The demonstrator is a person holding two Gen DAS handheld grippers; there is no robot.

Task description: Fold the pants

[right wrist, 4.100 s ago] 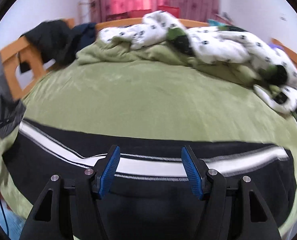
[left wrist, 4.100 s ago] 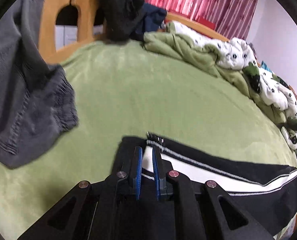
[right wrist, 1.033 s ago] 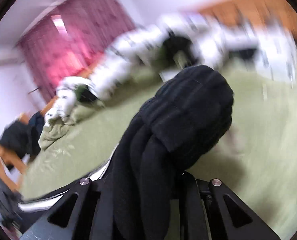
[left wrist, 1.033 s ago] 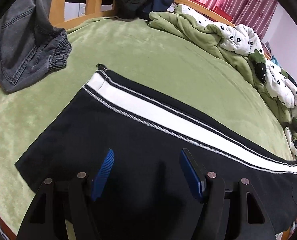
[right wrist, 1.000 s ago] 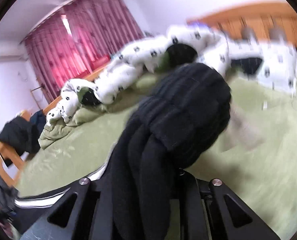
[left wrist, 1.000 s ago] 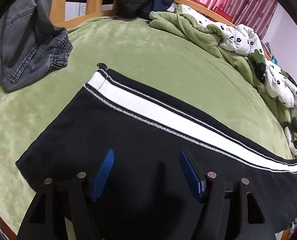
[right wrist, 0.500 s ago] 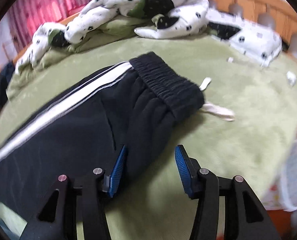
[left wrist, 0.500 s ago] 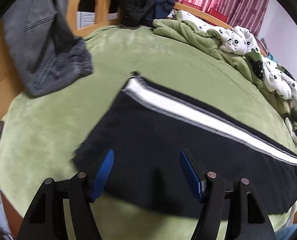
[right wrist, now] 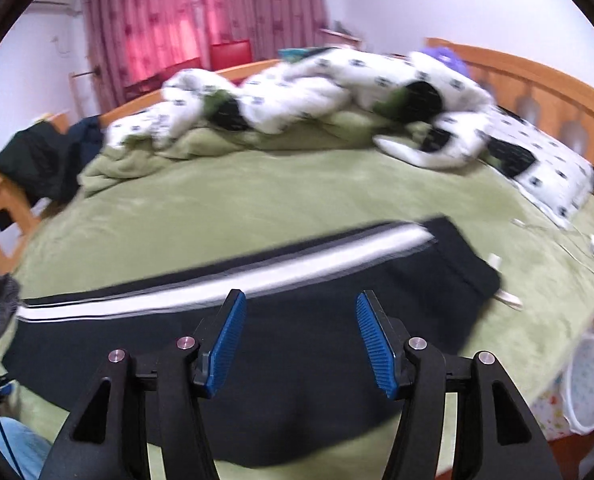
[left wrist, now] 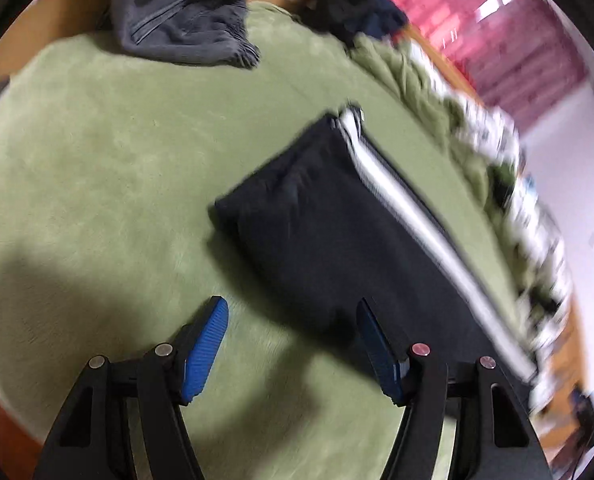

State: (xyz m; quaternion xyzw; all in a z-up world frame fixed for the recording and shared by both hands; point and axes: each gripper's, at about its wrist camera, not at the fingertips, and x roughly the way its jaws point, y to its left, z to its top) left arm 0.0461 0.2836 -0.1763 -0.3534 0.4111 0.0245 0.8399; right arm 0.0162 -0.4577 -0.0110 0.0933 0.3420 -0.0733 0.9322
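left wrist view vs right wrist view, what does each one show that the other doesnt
Only the left wrist view shows the left gripper, closing on nothing, over the pants' hem end. Only the right wrist view shows the right gripper, opening and empty, the waistband, the pillow and a white basket. Both show the black pants lying flat, the grey garment and the green blanket.

Left hand-held gripper [left wrist: 291, 344] with black angular frame, ribbed blue finger pads [left wrist: 207, 346], silver round screws, right hand-held gripper [right wrist: 297, 340] built alike, black cutout arms
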